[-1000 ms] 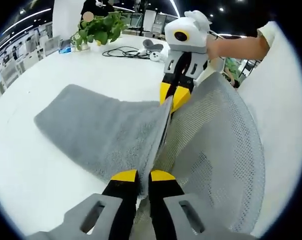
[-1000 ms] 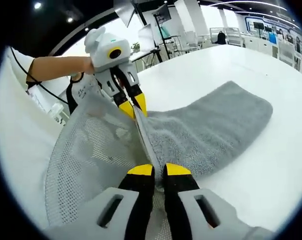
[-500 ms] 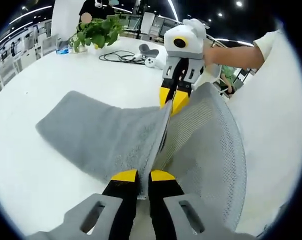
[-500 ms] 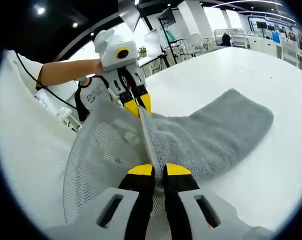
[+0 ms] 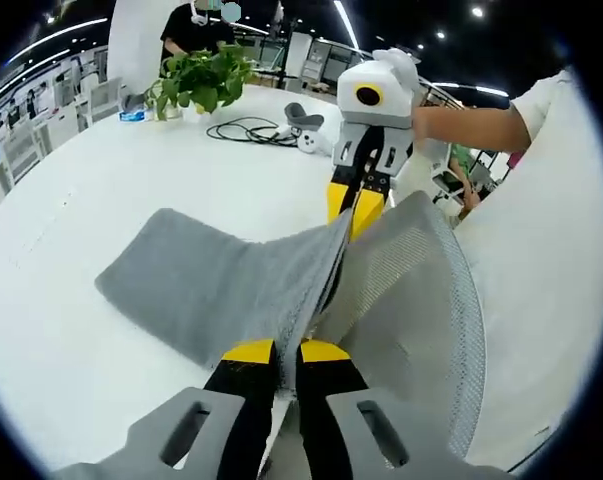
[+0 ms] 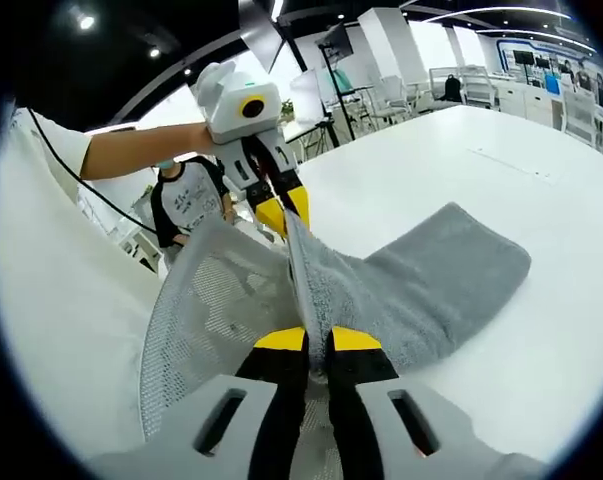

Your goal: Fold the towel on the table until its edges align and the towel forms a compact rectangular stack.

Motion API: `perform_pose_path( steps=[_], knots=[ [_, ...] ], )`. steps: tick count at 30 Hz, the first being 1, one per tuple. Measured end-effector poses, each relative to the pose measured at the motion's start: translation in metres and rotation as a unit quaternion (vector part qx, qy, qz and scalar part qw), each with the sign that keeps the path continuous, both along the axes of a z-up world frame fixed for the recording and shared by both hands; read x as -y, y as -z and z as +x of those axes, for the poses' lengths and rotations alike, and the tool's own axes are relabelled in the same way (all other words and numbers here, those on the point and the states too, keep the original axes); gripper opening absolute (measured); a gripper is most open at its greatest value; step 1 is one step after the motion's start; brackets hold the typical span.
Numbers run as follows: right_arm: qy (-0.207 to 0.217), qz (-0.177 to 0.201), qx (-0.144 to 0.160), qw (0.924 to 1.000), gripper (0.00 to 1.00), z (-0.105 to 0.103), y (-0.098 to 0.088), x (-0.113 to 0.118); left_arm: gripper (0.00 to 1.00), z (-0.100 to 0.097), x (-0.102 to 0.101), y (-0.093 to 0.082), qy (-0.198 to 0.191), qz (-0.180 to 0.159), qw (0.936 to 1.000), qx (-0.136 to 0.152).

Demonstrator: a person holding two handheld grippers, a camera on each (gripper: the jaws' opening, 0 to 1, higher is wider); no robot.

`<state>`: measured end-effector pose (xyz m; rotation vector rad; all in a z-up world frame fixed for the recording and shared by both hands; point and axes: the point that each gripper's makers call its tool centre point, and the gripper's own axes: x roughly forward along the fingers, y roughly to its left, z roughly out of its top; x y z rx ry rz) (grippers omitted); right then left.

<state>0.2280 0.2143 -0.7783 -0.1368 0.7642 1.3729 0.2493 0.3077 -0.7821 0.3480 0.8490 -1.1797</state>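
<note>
A grey towel (image 5: 231, 285) hangs stretched between both grippers above the white table (image 5: 71, 210), its far end still lying on the tabletop. My left gripper (image 5: 287, 352) is shut on one corner of its raised edge. My right gripper (image 6: 317, 340) is shut on the other corner. In the left gripper view the right gripper (image 5: 354, 207) shows ahead, pinching the edge. In the right gripper view the left gripper (image 6: 284, 209) shows ahead, doing the same. The towel (image 6: 421, 285) sags from the taut edge down to the table (image 6: 541, 330).
A grey mesh chair back (image 5: 421, 300) stands right under the lifted edge, also seen as the chair back (image 6: 221, 310). A potted plant (image 5: 201, 78), a black cable (image 5: 246, 103) and a white device (image 5: 306, 100) sit at the table's far side. A person (image 6: 186, 205) stands beyond.
Both grippers have lifted the held edge higher and drawn it back, so more towel has left the table and its far end has slid closer.
</note>
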Motion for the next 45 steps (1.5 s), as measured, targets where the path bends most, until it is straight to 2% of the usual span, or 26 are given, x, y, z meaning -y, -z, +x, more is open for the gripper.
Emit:
perform_pose_path(
  steps=[1,3,4,5,9,14,16,19,32,39,43,45],
  knots=[
    [0.001,0.000,0.003,1.0000,0.04,0.002,-0.001,0.000,0.07,0.004,0.000,-0.003,-0.002,-0.001,1.0000,0.002],
    [0.010,0.004,0.032,0.9994,0.04,0.017,-0.008,0.000,0.07,0.015,0.000,-0.008,-0.008,-0.003,0.9999,0.013],
    [0.014,0.006,0.038,0.9992,0.04,0.021,-0.011,-0.001,0.07,0.020,0.000,-0.009,-0.010,-0.003,0.9998,0.019],
    [0.017,0.008,0.043,0.9989,0.04,0.026,-0.014,-0.001,0.07,0.031,-0.001,-0.012,-0.017,-0.002,0.9992,0.037],
    [0.030,0.004,0.069,0.9972,0.04,0.045,-0.019,-0.001,0.07,0.052,-0.001,-0.017,-0.027,-0.002,0.9979,0.059],
    [0.051,-0.006,0.085,0.9950,0.04,0.068,-0.017,-0.001,0.07,0.068,-0.001,-0.016,-0.038,0.003,0.9970,0.067],
    [0.060,-0.011,0.094,0.9938,0.05,0.077,-0.017,-0.001,0.07,0.079,-0.001,-0.017,-0.038,0.010,0.9951,0.091],
    [0.070,-0.017,0.103,0.9920,0.05,0.088,-0.018,-0.001,0.07,0.088,0.000,-0.017,-0.040,0.012,0.9941,0.100],
    [0.113,-0.049,0.132,0.9835,0.05,0.131,-0.013,0.001,0.07,0.121,0.000,-0.011,-0.069,0.017,0.9904,0.119],
    [0.112,-0.062,0.145,0.9811,0.05,0.146,-0.005,-0.002,0.07,0.137,-0.002,-0.004,-0.076,0.022,0.9893,0.123],
    [0.104,-0.072,0.175,0.9765,0.05,0.159,0.000,-0.002,0.07,0.147,-0.004,-0.001,-0.086,0.021,0.9883,0.124],
    [0.103,-0.075,0.175,0.9763,0.05,0.164,0.004,-0.003,0.07,0.151,-0.005,0.002,-0.090,0.022,0.9880,0.124]
  ],
)
